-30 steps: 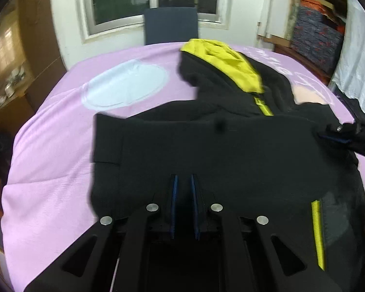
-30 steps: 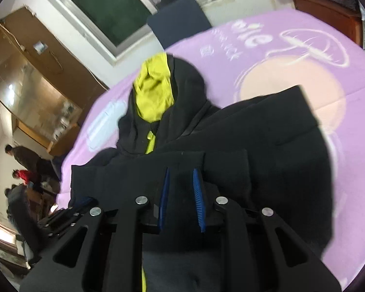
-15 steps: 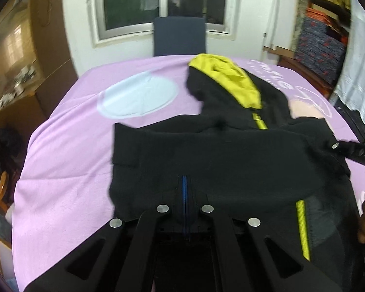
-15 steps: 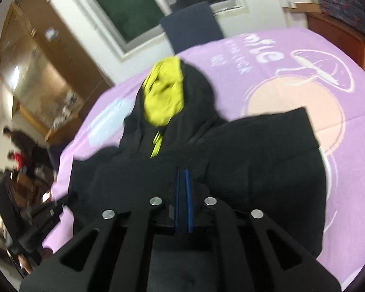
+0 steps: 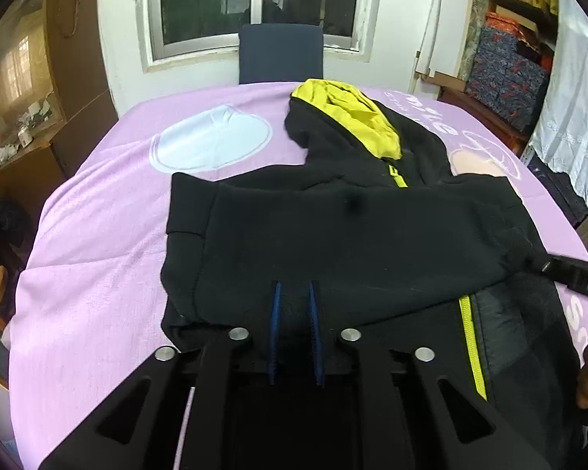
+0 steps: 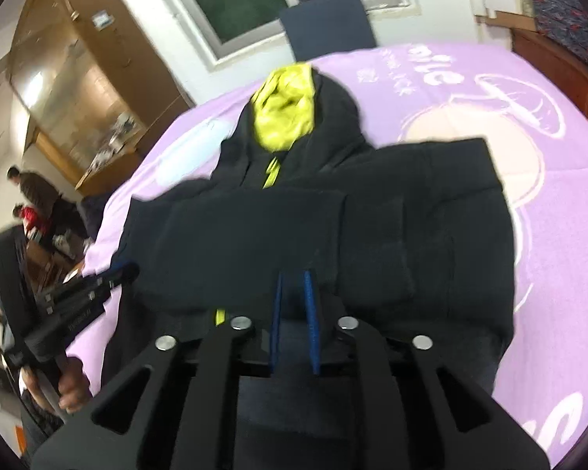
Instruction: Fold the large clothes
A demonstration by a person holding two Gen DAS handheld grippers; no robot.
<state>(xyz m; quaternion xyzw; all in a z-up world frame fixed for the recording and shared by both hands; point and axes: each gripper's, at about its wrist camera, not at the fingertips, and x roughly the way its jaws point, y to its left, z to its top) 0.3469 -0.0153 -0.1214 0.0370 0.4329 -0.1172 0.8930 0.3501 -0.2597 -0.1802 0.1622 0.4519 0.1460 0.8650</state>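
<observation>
A black hooded jacket (image 5: 352, 235) with a yellow-lined hood (image 5: 356, 117) and yellow zipper lies on the purple-covered table (image 5: 98, 235), one sleeve folded across its body. It also shows in the right wrist view (image 6: 372, 227). My left gripper (image 5: 294, 293) is over the jacket's near left edge, jaws slightly apart, holding nothing. My right gripper (image 6: 294, 286) is over the near hem, jaws slightly apart, holding nothing. Each gripper shows at the edge of the other's view.
A dark blue chair (image 5: 280, 53) stands at the table's far side under a window. A wooden cabinet (image 6: 78, 90) is on the left. Stacked boxes and fabric (image 5: 509, 66) are on the right. People (image 6: 31, 196) stand far left.
Both grippers were shut half a second ago and have now opened a little. The folded sleeve lies flat across the jacket.
</observation>
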